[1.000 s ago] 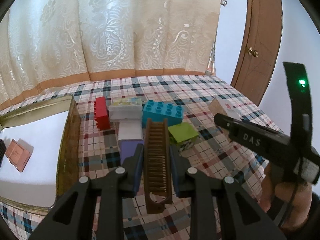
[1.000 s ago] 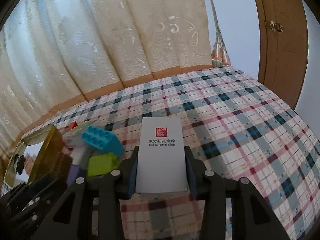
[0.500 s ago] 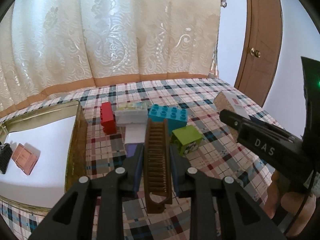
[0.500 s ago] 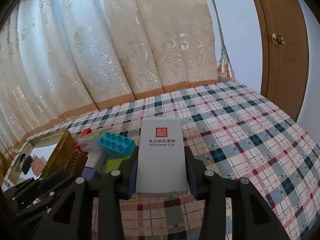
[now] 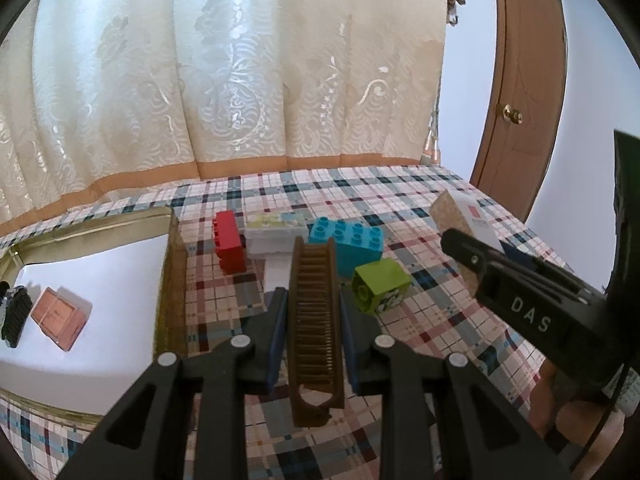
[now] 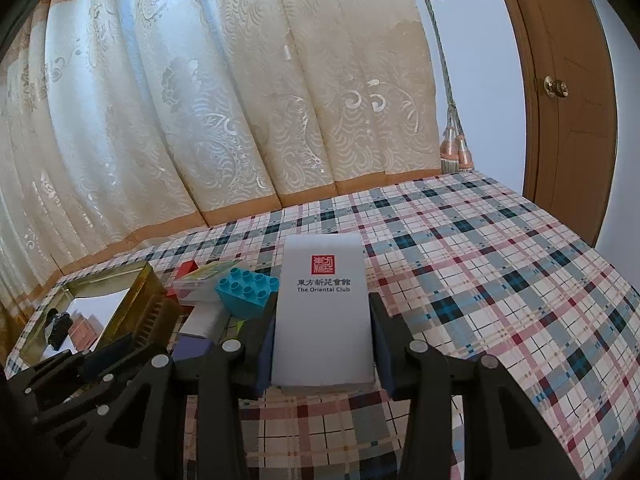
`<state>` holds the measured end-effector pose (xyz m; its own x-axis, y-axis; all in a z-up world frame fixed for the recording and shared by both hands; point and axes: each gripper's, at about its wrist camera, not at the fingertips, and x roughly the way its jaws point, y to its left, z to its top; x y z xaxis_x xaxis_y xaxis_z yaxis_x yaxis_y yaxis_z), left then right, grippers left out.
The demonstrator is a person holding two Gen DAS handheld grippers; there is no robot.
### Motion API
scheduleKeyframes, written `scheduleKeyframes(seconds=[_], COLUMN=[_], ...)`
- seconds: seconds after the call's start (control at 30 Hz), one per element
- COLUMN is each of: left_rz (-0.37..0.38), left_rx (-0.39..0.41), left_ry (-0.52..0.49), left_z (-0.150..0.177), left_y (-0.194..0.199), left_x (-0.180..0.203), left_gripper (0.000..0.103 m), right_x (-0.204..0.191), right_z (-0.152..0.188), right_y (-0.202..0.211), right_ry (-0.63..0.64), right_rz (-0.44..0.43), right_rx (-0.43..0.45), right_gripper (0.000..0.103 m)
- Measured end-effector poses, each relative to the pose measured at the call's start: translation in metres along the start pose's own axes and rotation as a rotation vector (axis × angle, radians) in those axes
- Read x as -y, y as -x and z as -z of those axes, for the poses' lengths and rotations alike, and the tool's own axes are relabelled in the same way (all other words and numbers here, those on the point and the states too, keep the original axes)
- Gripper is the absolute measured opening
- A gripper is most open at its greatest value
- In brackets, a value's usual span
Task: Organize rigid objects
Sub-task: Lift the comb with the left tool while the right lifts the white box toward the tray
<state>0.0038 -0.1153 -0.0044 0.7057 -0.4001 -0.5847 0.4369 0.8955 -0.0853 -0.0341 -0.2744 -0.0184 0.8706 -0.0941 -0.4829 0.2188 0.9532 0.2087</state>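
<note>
In the right gripper (image 6: 322, 340) — box (image 6: 323, 312) reading "The Oriental Club".

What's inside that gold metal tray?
In the gold metal tray: a pink flat box and a black ridged object on white lining. Its near-left corner is out of view.

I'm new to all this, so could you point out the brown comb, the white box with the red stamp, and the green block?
brown comb (image 5: 316, 320), left wrist view, middle of its teeth.
white box (image 6: 323, 320), right wrist view, its top face.
green block (image 5: 384, 282), left wrist view, its upper face.
</note>
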Motion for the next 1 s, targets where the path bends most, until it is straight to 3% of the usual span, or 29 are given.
scheduleKeyframes(seconds=[1.0], left_rz=[-0.046], left_rx=[0.049], left_ry=[0.032], left_z=[-0.006], left_y=[0.014], left_x=[-0.024], left_gripper=[0.023], right_x=[-0.034], right_z=[0.007], right_y=[0.008], right_ry=[0.026], right_rz=[0.002], right_rx=[0.039], right_gripper=[0.044])
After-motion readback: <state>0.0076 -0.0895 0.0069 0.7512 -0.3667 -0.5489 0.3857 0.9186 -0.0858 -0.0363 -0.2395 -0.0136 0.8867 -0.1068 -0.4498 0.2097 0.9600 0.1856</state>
